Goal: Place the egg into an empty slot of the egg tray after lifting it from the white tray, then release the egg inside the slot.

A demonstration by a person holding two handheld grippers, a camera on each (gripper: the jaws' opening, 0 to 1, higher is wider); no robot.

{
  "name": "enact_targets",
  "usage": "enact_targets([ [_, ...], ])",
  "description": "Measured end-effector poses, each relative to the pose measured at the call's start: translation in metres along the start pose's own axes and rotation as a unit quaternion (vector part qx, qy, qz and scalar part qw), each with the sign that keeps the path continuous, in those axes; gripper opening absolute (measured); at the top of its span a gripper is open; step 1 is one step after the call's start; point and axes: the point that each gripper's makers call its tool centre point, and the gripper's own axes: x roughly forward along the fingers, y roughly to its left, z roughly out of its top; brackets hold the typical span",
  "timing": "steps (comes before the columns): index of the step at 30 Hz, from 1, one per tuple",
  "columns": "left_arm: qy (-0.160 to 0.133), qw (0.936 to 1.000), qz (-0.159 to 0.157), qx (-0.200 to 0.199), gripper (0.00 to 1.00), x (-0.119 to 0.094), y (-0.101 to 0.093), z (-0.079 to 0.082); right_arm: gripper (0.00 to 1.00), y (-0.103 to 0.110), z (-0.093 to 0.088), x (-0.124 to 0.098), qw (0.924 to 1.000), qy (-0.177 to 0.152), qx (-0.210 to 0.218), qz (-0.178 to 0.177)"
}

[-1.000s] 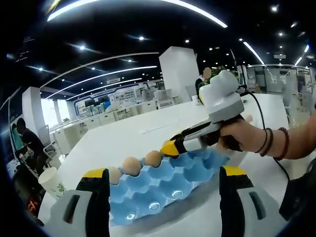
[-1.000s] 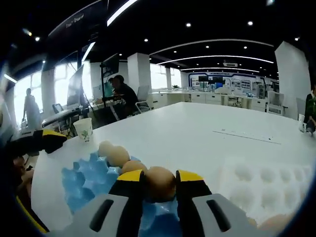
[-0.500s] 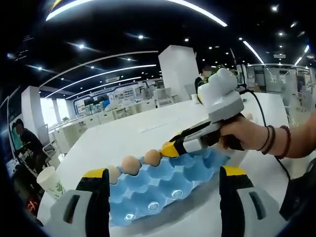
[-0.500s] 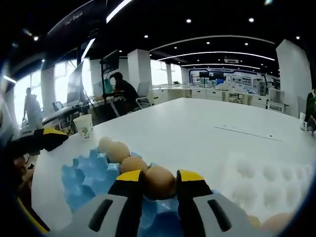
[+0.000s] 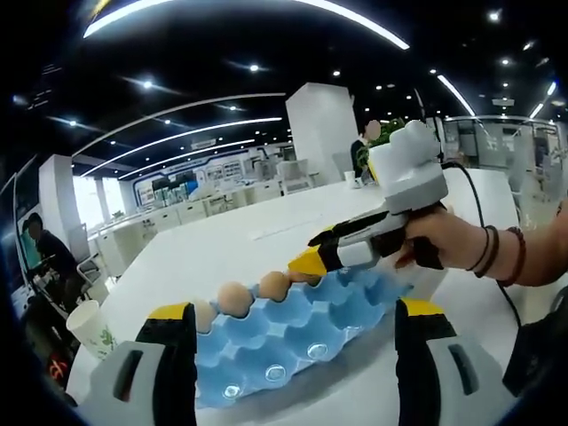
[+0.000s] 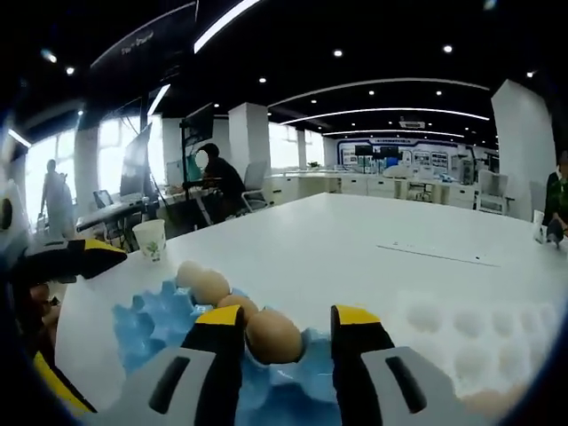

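Two jaws of the right gripper (image 6: 287, 330) are seen at lower centre of the right gripper view, now spread with gaps beside the egg (image 6: 272, 336), which half a second ago was pinched. Release is judged done; the egg is seated in a slot of the blue egg tray (image 6: 146, 321). The left gripper (image 5: 295, 312) is held wide open, empty. Beyond, at right, the white tray (image 6: 484, 330) is placed on the white table (image 6: 355, 240). An office with ceiling lights is visible behind.
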Motion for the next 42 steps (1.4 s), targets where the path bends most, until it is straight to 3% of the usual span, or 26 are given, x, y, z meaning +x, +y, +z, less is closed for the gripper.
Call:
enact_targets([
  [8, -0.003, 1.0000, 0.000, 0.002, 0.95, 0.000, -0.003, 0.003, 0.45, -0.023, 0.011, -0.027, 0.9992, -0.025, -0.015, -0.028],
  [20, -0.013, 0.9999, 0.002, 0.001, 0.95, -0.001, -0.004, 0.009, 0.49, -0.075, 0.005, -0.066, 0.9956, -0.028, -0.026, -0.085],
  [26, -0.022, 0.9997, 0.004, 0.009, 0.95, -0.002, -0.003, 0.019, 0.50, -0.102, 0.004, -0.086, 0.9923, -0.032, -0.014, -0.118],
  [42, -0.018, 0.9998, 0.010, 0.008, 0.95, 0.002, -0.002, 0.020, 0.52, -0.163, -0.006, -0.120, 0.9827, -0.031, 0.008, -0.182],
])
